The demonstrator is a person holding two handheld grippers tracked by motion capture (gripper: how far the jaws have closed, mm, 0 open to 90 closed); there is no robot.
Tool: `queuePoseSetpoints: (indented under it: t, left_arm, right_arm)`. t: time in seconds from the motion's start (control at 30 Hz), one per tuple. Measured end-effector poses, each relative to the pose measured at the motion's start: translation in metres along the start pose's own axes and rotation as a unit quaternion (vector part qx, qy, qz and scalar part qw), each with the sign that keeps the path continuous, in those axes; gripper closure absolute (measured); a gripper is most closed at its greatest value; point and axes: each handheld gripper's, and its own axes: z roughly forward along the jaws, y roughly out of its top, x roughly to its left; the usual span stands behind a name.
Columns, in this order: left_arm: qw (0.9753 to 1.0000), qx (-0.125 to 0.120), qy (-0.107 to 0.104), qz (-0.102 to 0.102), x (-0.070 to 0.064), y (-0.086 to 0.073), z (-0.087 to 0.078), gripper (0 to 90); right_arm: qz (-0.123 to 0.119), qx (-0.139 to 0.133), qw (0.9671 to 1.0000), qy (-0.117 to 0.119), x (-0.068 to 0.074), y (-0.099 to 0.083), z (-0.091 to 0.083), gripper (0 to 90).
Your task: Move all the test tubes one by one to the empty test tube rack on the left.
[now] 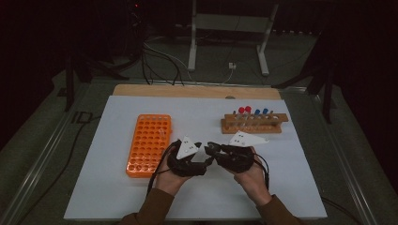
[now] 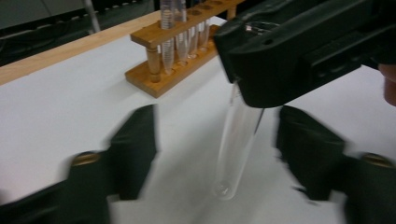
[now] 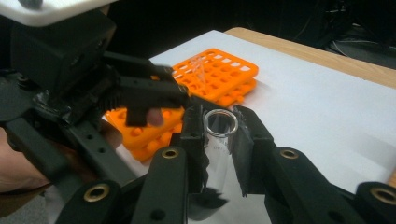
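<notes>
Left gripper view: glass tube (image 2: 237,144) top hidden

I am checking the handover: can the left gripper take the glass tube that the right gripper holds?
Probably yes. The left gripper has its jaws open on either side of the glass tube, with nothing between; the right gripper grips the tube's upper end.

Tight spot in the middle, plenty of room up front

The orange rack (image 1: 149,144) sits just left of the left gripper (image 1: 202,151), and the wooden rack (image 1: 254,123) blocks the far right. The white mat (image 1: 117,197) looks bare along the near edge and both outer sides, though the dim light makes that hard to confirm.
</notes>
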Motion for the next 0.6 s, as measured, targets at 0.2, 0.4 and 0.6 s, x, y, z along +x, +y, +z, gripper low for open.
queuePoseSetpoints:
  t: [0.2,0.4,0.6]
  left_arm:
    - [0.9999,-0.009,-0.012,0.001,0.0009,0.0004,-0.0033,63.2]
    - [0.9997,-0.005,-0.023,0.007,-0.0005,0.0001,-0.0028,75.2]
    - [0.9999,-0.003,-0.014,0.003,0.0031,-0.0005,-0.0042,76.4]
  right_arm:
    - [-0.004,0.007,1.0000,0.003,0.0032,0.0019,0.0028,75.9]
    - [-0.001,0.009,1.0000,0.003,0.0026,0.0013,0.0038,75.9]
    - [0.004,-0.006,0.9999,0.009,-0.0007,0.0017,-0.0012,59.4]
